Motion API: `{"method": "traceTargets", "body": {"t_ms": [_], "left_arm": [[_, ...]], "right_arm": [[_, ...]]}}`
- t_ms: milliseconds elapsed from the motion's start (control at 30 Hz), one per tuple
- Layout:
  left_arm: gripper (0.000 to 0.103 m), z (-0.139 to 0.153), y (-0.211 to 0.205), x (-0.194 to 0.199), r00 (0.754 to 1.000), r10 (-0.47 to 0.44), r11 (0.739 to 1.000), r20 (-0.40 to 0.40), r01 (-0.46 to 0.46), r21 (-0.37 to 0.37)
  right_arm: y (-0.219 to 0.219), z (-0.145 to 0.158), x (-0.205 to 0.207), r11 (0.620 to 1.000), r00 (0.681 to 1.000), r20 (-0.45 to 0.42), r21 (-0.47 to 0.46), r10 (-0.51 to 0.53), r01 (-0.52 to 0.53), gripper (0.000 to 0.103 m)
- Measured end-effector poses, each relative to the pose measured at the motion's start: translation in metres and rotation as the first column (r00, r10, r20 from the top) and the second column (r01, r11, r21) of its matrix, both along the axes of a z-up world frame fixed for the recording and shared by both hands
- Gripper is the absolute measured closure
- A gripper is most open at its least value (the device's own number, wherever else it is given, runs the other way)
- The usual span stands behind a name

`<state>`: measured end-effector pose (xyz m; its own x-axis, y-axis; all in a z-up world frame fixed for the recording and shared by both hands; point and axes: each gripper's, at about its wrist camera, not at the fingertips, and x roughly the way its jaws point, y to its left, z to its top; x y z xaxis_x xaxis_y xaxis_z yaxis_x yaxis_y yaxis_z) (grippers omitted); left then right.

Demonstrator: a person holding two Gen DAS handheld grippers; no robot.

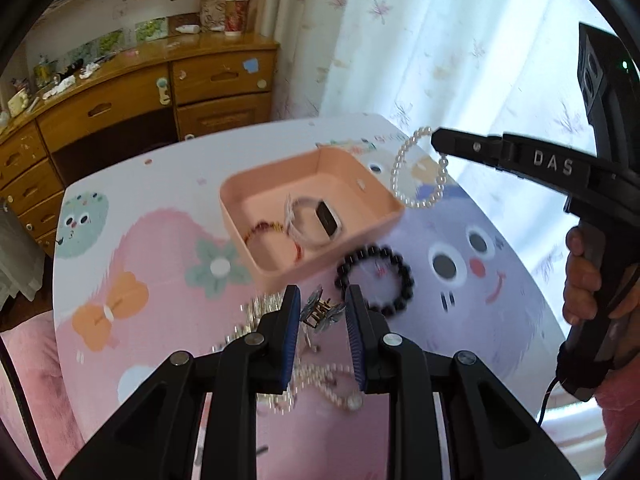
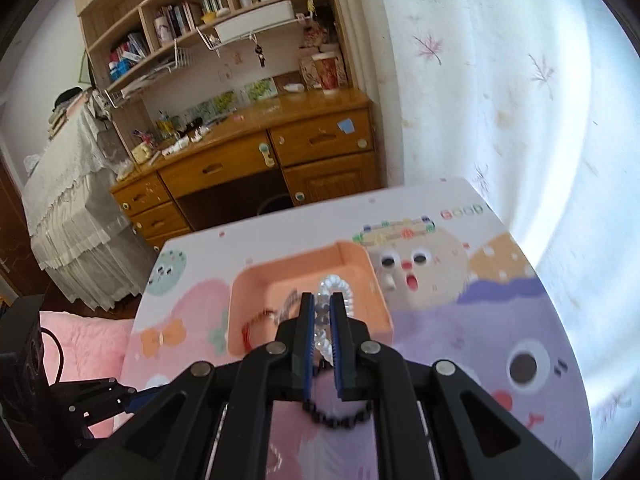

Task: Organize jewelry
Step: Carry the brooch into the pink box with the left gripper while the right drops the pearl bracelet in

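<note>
My right tool (image 2: pixel 321 308) is clamped on a white pearl-bead bracelet (image 1: pixel 420 168), which in the left wrist view dangles at the upper right of centre, above the far right rim of the shallow peach plastic tray (image 1: pixel 256 236). The loop hangs partly outside that rim, so I judge the step to be dropping it into the tray. To do it well I would carry the tool leftward in that view until the whole loop hangs over the tray floor, lower it, then release, so it cannot catch on the wall. A red-and-gold bead bracelet (image 1: pixel 276 236) and a clear band with a dark block (image 1: pixel 316 220) already lie inside.

My left tool (image 1: pixel 322 300) is spread wide and empty, low in the frame over a small metal clip (image 1: pixel 320 314) on the cartoon-printed surface (image 1: pixel 500 320). A black bead bracelet (image 1: pixel 375 280) lies just beside the tray.
</note>
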<state>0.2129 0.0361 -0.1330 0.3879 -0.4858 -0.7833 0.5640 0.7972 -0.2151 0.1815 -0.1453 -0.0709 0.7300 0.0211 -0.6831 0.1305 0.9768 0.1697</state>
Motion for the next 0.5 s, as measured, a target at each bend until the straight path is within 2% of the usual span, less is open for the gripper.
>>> {"method": "traceTargets", "body": {"t_ms": [333,433,467,500], "left_arm": [[0.082,-0.005,-0.019,0.045,0.986,0.163,0.986,-0.02,-0.164,-0.042],[0.082,-0.011,-0.023,0.057,0.979,0.201,0.978,-0.023,-0.202,-0.046],[0.079,-0.012,-0.024,0.06,0.977,0.213,0.976,-0.022,-0.213,-0.043],[0.07,-0.014,-0.026,0.063,0.972,0.233,0.972,-0.018,-0.234,-0.032]], "right_arm": [[-0.021,-0.024,0.04,0.992,0.991,-0.064,0.052,0.118,-0.115,0.096],[-0.028,-0.033,0.047,0.986,0.986,-0.088,0.101,0.143,-0.134,0.096],[-0.031,-0.035,0.049,0.984,0.985,-0.092,0.117,0.149,-0.138,0.095],[-0.033,-0.038,0.051,0.981,0.982,-0.105,0.13,0.16,-0.146,0.095]]}}
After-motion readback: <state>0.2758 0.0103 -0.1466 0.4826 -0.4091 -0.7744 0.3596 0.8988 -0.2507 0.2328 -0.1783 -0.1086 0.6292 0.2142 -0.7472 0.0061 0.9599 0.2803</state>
